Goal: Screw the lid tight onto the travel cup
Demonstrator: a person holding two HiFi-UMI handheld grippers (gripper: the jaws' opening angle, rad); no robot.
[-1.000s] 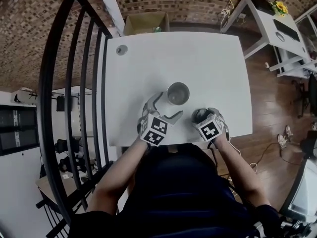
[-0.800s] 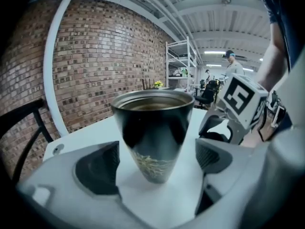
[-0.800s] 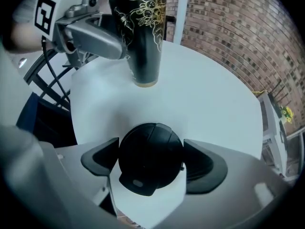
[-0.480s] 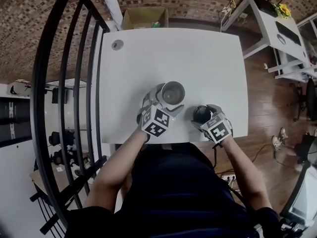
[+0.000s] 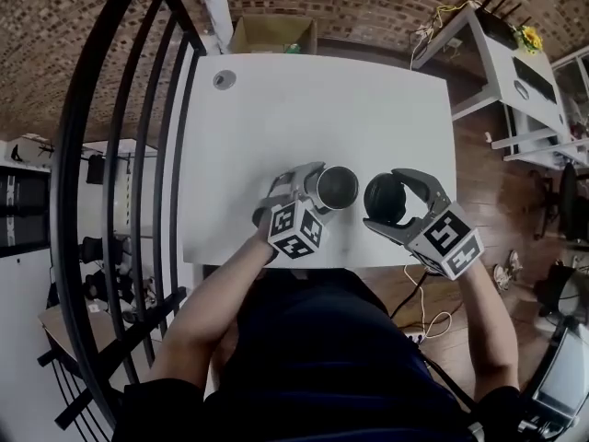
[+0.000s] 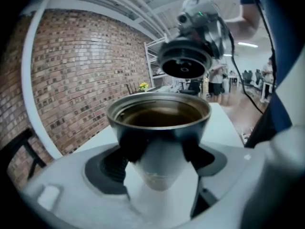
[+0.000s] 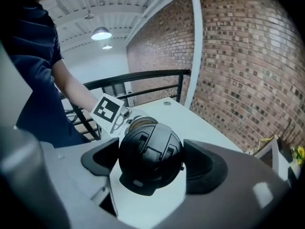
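A white worktop (image 5: 304,109) is seen from above, filling the middle of the head view, with a black railing (image 5: 92,173) curving down the left side and a brick wall across the top. A cardboard box (image 5: 271,35) sits just beyond the worktop's far edge.

The travel cup (image 5: 333,188) stands upright on the worktop near its lower edge, about the centre of the frame, its mouth uncovered. It is enclosed by the left tongs (image 5: 320,190), one jaw lying on its upper-left side and the other on its lower side. In the left gripper view the cup (image 6: 159,116) fills the centre, metal rim uppermost, and the left tongs (image 6: 159,151) are seen clenched on it, the dark pads set against both of its flanks. These jaws have just been closing, with the cup between them.

The lid (image 5: 386,199), black and round, is grasped by the right tongs (image 5: 385,201) just to the right of the cup and apart from it. In the right gripper view the lid (image 7: 150,156) is pressed between the two dark pads of the right tongs (image 7: 151,162), its domed top turned toward the camera, while the cup (image 7: 140,123) shows just behind it. From the left gripper view the lid (image 6: 185,63) is seen in the upper middle, held in the air above the cup's rim with its underside shown.
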